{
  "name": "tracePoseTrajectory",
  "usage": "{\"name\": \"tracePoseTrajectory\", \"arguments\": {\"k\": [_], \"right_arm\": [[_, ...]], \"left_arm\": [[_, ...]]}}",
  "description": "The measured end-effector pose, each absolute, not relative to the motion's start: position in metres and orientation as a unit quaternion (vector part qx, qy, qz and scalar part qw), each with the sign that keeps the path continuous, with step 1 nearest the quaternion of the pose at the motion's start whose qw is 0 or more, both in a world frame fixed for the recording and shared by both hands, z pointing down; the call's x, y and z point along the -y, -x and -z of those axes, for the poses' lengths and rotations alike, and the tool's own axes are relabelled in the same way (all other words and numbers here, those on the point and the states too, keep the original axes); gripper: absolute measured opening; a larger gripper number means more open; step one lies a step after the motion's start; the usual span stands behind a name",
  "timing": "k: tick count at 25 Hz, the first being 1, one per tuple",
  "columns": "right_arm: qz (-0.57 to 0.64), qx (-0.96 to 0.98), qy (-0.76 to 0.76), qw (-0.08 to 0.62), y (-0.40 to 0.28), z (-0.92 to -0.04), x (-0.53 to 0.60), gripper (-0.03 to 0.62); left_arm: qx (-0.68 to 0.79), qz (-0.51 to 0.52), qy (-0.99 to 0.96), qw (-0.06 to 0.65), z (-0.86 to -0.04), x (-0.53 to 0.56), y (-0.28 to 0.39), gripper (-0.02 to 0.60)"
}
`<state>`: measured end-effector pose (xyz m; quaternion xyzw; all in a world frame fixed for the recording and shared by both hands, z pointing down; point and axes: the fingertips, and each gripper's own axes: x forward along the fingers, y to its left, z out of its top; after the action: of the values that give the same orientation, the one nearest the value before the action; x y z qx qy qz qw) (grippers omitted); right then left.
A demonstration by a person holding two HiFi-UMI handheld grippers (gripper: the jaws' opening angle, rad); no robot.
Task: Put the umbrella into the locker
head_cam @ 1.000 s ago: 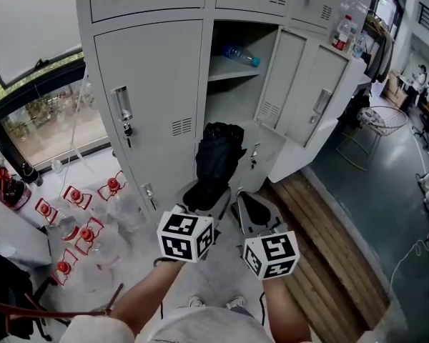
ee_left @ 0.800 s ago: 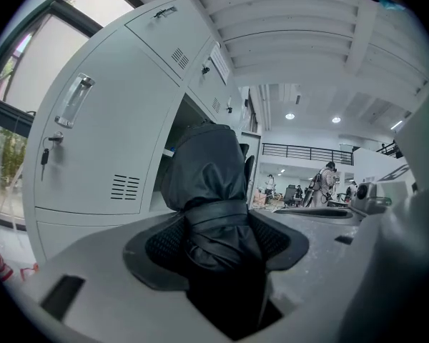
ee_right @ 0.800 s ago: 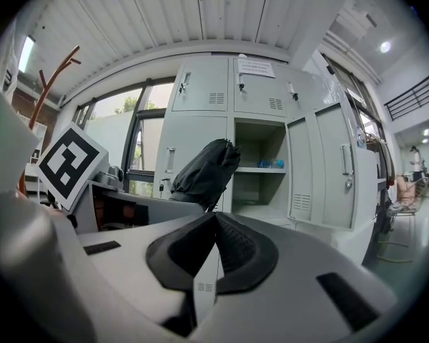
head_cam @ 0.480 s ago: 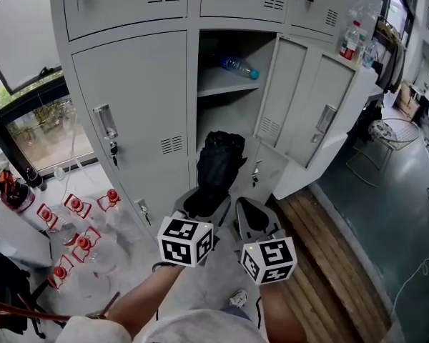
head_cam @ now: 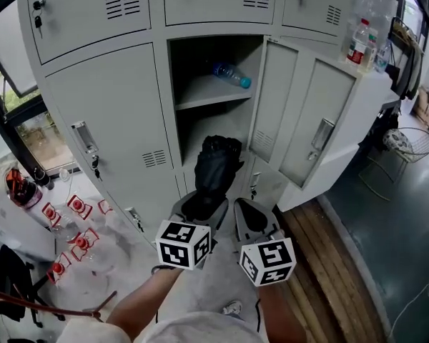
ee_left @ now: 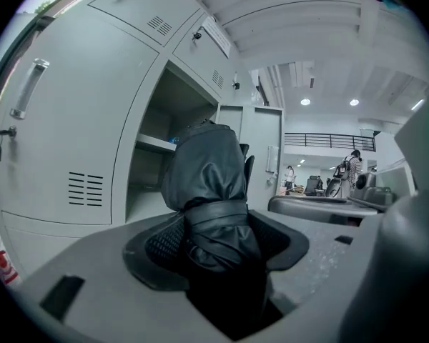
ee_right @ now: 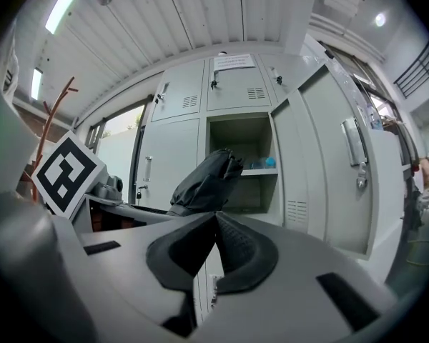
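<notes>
A folded black umbrella [head_cam: 214, 170] points toward the open locker [head_cam: 214, 131]. My left gripper [head_cam: 200, 207] is shut on its lower end; the left gripper view shows the umbrella [ee_left: 211, 191] clamped between the pads, its top just in front of the locker's lower compartment. My right gripper [head_cam: 249, 216] is beside it on the right, shut with nothing between its jaws. In the right gripper view the umbrella [ee_right: 204, 181] lies to the left, ahead of the locker opening [ee_right: 243, 163]. The locker door [head_cam: 304, 123] stands swung open on the right.
A water bottle [head_cam: 231, 75] lies on the locker's upper shelf [head_cam: 207, 91]. Bottles [head_cam: 357, 41] stand on top of a lower cabinet at right. Red-capped bottles [head_cam: 75, 238] sit on the floor at left, near a window. Wooden floor boards [head_cam: 329, 270] run at right.
The view has drawn closer to the locker and both grippers, with the umbrella, have moved toward the opening. The left gripper's hold is unchanged.
</notes>
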<state>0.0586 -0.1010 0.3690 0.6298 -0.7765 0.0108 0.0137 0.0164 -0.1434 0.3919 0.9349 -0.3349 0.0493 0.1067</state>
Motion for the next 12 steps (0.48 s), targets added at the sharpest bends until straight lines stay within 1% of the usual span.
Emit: {"name": "tracePoseTrajectory", "arguments": {"k": [12], "right_arm": [[-0.011,0.806,-0.592,0.0,-0.12,-0.366,0.11,0.003]], "left_arm": [[0.389,-0.059,-0.913,0.105,-0.393,0.151,-0.065,0.27]]}}
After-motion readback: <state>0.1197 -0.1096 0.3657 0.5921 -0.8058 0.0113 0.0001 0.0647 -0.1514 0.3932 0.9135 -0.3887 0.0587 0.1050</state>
